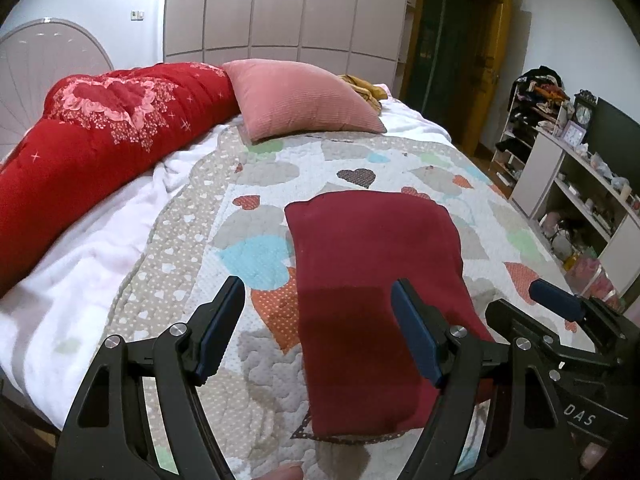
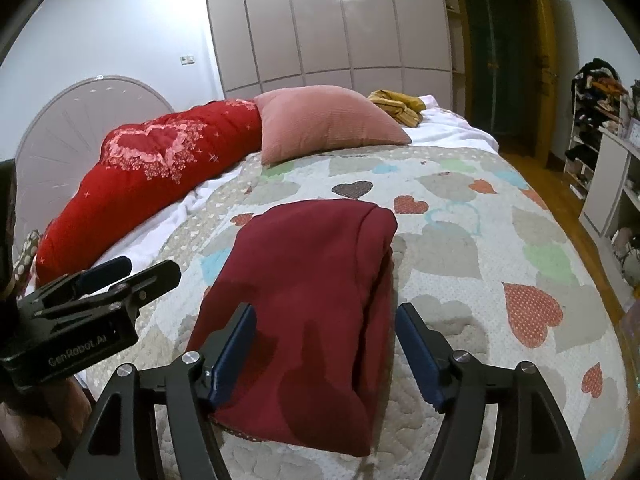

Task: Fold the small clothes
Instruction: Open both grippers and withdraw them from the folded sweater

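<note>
A dark red garment (image 1: 376, 280) lies folded into a neat rectangle on the heart-patterned quilt (image 1: 272, 184); it also shows in the right wrist view (image 2: 304, 300). My left gripper (image 1: 318, 328) is open and empty, hovering above the garment's near left part. My right gripper (image 2: 326, 352) is open and empty above the garment's near end. The right gripper also appears at the right edge of the left wrist view (image 1: 560, 304), and the left gripper at the left edge of the right wrist view (image 2: 120, 276).
A pink pillow (image 1: 296, 100) and a red quilted duvet (image 1: 108, 128) lie at the far side of the bed. A yellow cloth (image 2: 396, 108) lies behind the pillow. White shelves (image 1: 580, 200) with clutter stand to the right. A wardrobe (image 1: 280, 8) stands behind.
</note>
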The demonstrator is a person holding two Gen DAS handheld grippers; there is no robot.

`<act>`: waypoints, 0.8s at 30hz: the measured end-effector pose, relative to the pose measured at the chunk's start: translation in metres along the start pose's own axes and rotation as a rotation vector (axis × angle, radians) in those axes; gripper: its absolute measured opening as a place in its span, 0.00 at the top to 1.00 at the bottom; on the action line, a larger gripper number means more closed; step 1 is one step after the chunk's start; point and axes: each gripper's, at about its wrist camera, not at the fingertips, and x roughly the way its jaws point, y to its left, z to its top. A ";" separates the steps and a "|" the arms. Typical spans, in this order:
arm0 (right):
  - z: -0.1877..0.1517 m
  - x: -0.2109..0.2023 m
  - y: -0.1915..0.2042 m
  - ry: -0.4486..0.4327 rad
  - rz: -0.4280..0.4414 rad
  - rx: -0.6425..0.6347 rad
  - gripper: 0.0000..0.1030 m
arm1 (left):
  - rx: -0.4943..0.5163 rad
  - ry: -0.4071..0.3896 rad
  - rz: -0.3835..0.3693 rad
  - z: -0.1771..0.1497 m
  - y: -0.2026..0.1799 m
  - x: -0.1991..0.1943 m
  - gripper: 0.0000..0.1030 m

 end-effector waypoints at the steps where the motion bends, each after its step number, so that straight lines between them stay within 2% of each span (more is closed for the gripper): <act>1: 0.000 0.000 0.000 0.001 -0.001 0.001 0.32 | -0.001 0.001 0.000 0.000 0.000 0.000 0.26; 24: -0.004 0.006 -0.005 0.020 -0.008 0.019 0.32 | 0.014 0.029 -0.002 -0.003 -0.005 0.011 0.26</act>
